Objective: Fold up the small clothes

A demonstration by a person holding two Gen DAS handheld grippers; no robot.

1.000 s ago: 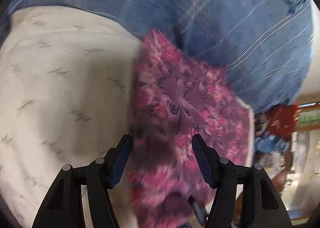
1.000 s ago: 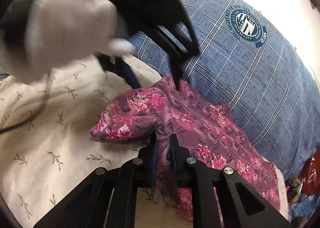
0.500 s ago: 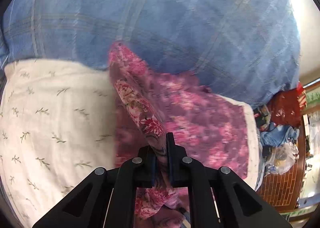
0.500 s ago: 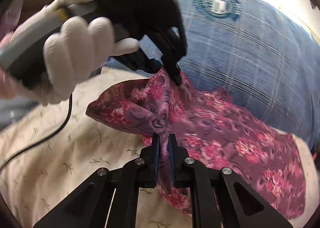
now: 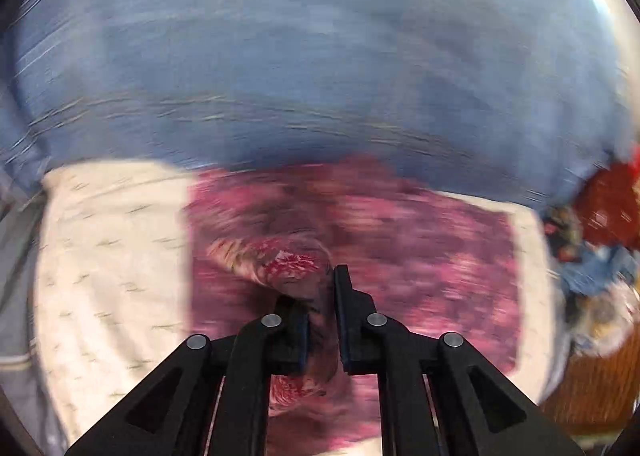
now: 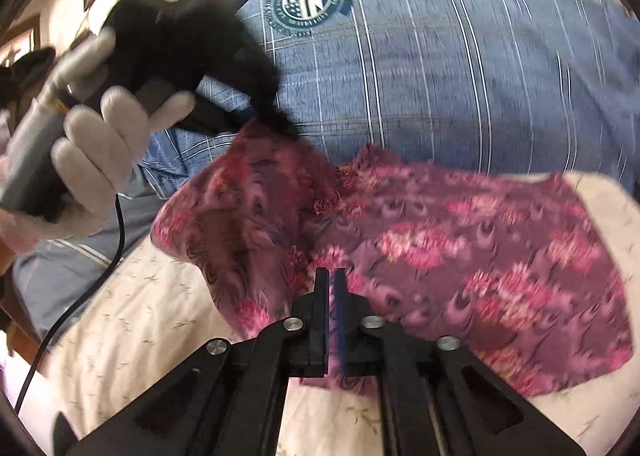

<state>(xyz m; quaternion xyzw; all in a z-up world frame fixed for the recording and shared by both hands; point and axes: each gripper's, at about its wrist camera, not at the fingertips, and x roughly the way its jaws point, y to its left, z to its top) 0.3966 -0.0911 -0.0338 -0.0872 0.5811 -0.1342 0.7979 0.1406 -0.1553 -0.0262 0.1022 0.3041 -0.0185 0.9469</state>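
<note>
A purple-pink floral cloth [image 6: 460,248] lies on a cream sheet [image 6: 132,320], its left part lifted off the sheet. My right gripper [image 6: 330,276] is shut on the cloth's near lifted edge. My left gripper [image 6: 280,124], held by a white-gloved hand, pinches the cloth's far corner up against the blue pillow. In the blurred left wrist view the left gripper [image 5: 320,280] is shut on a bunched fold of the cloth [image 5: 420,256], which spreads out on the sheet below.
A large blue plaid pillow [image 6: 440,56] with a round emblem fills the back. The cream sheet [image 5: 108,256] with small sprigs extends to the left. A pile of red and blue clothes [image 5: 600,224] sits beyond the bed's right edge. A black cable [image 6: 80,296] trails from the left gripper.
The left gripper went from open to shut on the cloth. Both grippers have lifted the cloth's left part and carried it toward the right over the rest.
</note>
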